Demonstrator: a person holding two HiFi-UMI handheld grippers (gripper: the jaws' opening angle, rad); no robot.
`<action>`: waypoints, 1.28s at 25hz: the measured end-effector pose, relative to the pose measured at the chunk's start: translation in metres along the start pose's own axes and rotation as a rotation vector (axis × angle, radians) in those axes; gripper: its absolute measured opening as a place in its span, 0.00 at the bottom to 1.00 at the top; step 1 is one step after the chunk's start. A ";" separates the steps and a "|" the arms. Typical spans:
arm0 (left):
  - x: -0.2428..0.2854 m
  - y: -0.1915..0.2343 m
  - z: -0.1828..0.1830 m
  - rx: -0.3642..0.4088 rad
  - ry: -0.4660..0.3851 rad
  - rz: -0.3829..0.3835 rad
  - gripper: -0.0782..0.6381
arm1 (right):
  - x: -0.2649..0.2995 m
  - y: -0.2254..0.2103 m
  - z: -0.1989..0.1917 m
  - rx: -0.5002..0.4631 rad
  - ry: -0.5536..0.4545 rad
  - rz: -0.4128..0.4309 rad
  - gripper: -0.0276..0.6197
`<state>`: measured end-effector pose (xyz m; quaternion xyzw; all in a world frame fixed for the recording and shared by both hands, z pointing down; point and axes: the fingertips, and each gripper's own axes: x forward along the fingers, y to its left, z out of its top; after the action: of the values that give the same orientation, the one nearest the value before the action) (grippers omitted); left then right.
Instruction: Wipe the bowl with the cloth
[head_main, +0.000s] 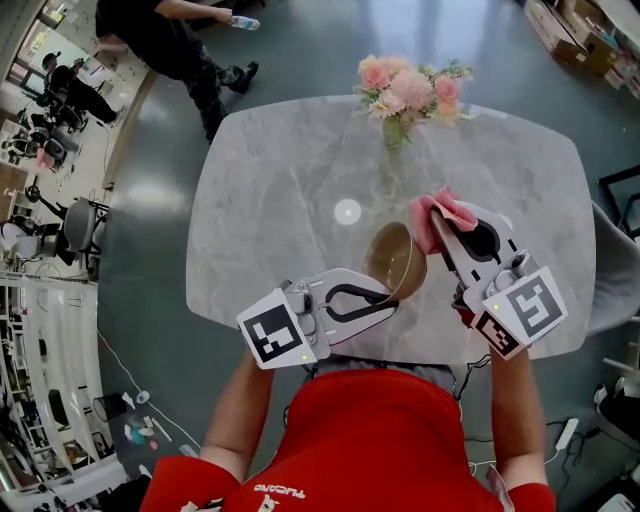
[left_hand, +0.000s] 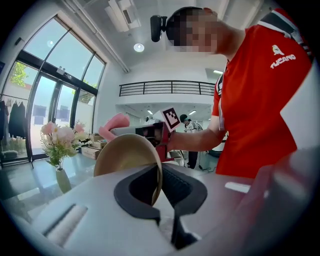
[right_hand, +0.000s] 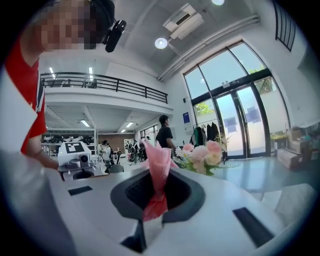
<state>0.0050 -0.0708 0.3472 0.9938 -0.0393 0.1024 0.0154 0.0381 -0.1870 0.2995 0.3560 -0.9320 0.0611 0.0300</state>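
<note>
A tan bowl (head_main: 396, 261) is held tilted above the marble table (head_main: 290, 190), its rim pinched by my left gripper (head_main: 388, 304), which is shut on it. In the left gripper view the bowl (left_hand: 127, 156) rises from between the jaws, its hollow turned to the left. My right gripper (head_main: 438, 232) is shut on a pink cloth (head_main: 441, 211), which sticks out just right of the bowl's upper rim. In the right gripper view the cloth (right_hand: 158, 171) stands up bunched between the jaws.
A vase of pink flowers (head_main: 410, 92) stands at the table's far edge, behind the bowl. People sit and stand (head_main: 180, 45) on the grey floor beyond the table's far left corner. The table's near edge (head_main: 330, 350) runs under both grippers.
</note>
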 end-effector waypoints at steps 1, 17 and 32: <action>0.002 0.004 -0.003 -0.005 0.015 0.017 0.13 | -0.002 -0.001 0.001 -0.014 -0.004 -0.013 0.08; 0.030 0.100 -0.120 0.230 0.647 0.185 0.13 | -0.031 -0.006 -0.011 -0.101 0.011 -0.137 0.08; 0.052 0.139 -0.182 0.277 0.895 0.138 0.13 | -0.025 -0.014 -0.071 -0.158 0.135 -0.154 0.08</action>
<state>0.0079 -0.2060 0.5388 0.8399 -0.0807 0.5256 -0.1088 0.0672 -0.1709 0.3684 0.4183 -0.8996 0.0087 0.1250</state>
